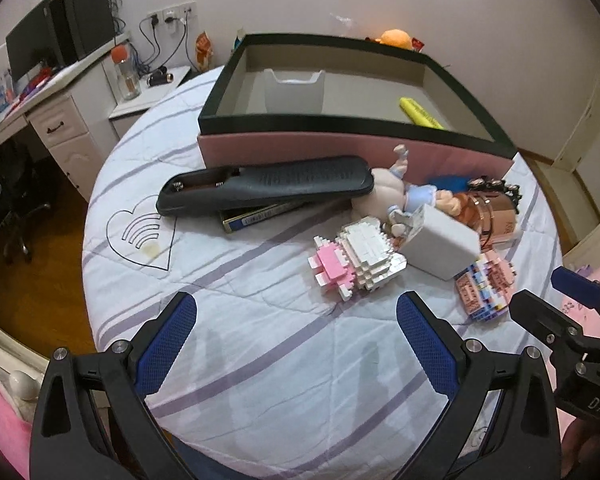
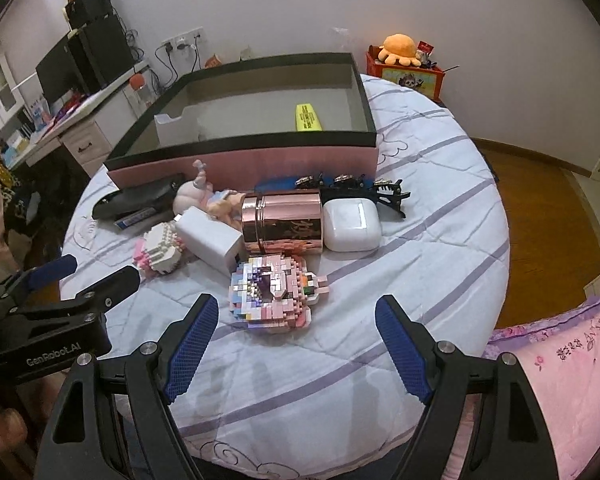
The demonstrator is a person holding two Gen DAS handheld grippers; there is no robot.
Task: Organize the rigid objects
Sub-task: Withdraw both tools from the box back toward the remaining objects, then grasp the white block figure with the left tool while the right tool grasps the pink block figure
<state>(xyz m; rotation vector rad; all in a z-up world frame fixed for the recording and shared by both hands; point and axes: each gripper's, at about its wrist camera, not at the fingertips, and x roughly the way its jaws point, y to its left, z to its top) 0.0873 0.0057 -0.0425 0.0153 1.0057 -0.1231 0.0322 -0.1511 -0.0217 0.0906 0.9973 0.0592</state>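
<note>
**Both Jaws Wide and Empty Before a Cluttered Worktop**

Seen at bottom centre of each wrist view: left gripper and right gripper, jaws spread wide, holding nothing, poised over bare quilted cover.

Just beyond the right gripper, at mid-frame: pastel brick model, flat, knobbly, multicoloured. Judged light but fragile; best pinched across its flat sides, gently, lest bricks shed.

Slightly left and beyond: white-and-pink brick figure, likewise brittle, and touching it a white charger block, tilted, smooth, stiff, probably easy across its flat faces.

Further up, mid-frame: rose-gold canister lying on its side, glossy, likely slippery and prone to roll; best gripped across the body. Beside it on the right, white earbud case, rounded, slick.

Left of centre: dark remote with open battery bay, resting on a thin blue box; long, rigid.

Furthest, upper centre: pink box with black rim, holding a yellow highlighter and a white holder.
</note>
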